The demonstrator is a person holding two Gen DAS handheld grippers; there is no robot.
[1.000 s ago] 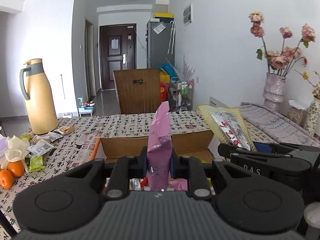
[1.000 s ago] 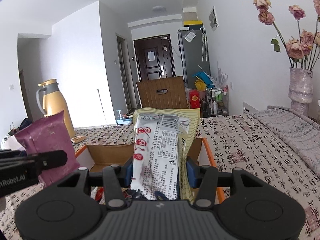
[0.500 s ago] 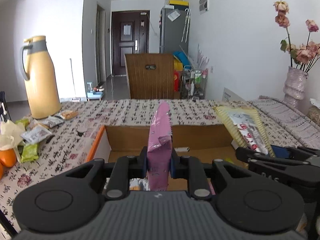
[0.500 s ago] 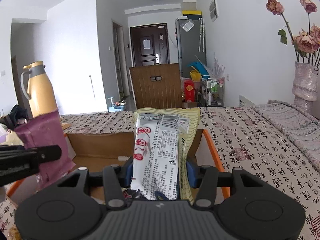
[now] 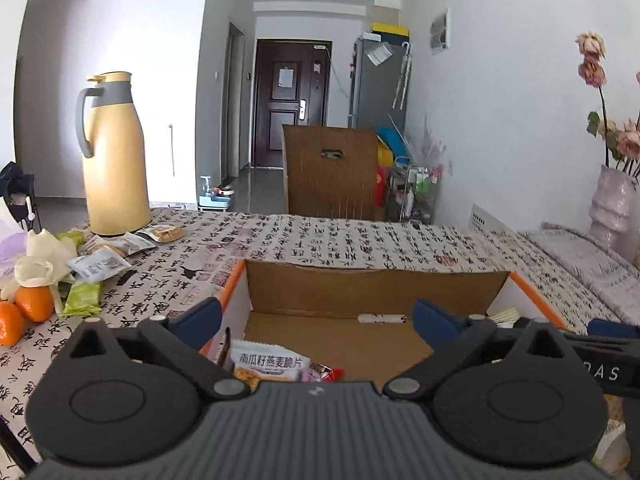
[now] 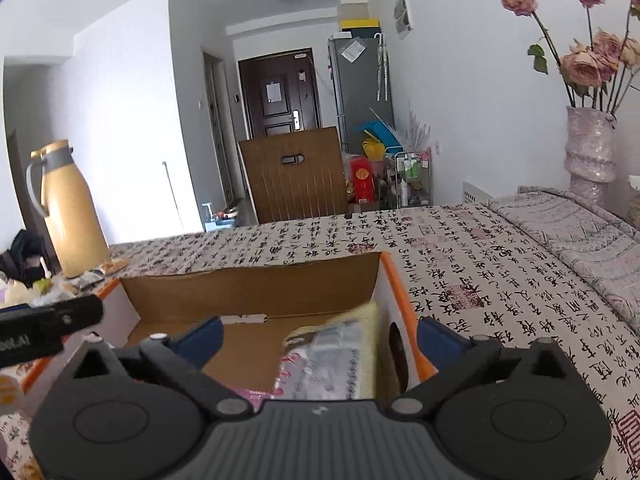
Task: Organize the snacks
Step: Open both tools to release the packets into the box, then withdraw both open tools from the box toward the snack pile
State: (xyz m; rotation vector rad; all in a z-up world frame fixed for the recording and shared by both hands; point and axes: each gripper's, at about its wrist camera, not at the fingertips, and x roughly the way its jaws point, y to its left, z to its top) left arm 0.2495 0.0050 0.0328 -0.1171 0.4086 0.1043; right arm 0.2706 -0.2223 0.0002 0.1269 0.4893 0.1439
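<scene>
Both grippers were above the cardboard box (image 5: pixel 372 292), which sat on the table (image 5: pixel 360 240) with the writing-pattern cloth. The left gripper (image 5: pixel 316 318) had its jaws opening, far apart, with nothing between them. The right gripper (image 6: pixel 318 334) had its jaws opening too, and nothing was pinched in them.

Under the right gripper, a yellow and silver snack bag (image 6: pixel 336 356) lay inside the box, close to the wall at 3 o'clock. It looked blurry, so it may have been falling or just landing; I could not tell which. A bit of a pink bag (image 6: pixel 252 394) showed at the near end of the box, at about 6 o'clock from the yellow one. In the left view, a white snack pack (image 5: pixel 270 364) with writing on it lay in the box at 6 o'clock, with a small red wrapper (image 5: pixel 326 372) right beside it.

So this step looked like the drop: snacks going into the box.

More snacks were waiting on the table, at about 9 o'clock from the box. There were small packets (image 5: pixel 100 266) and a green pack (image 5: pixel 82 298) near the oranges (image 5: pixel 34 304), in front of the big yellow jug (image 5: pixel 114 156).

The next move was probably to lift both grippers out of the box and go to that pile. The left one was nearer to it. It would need to come down flat over one thin packet and not bump the jug.
</scene>
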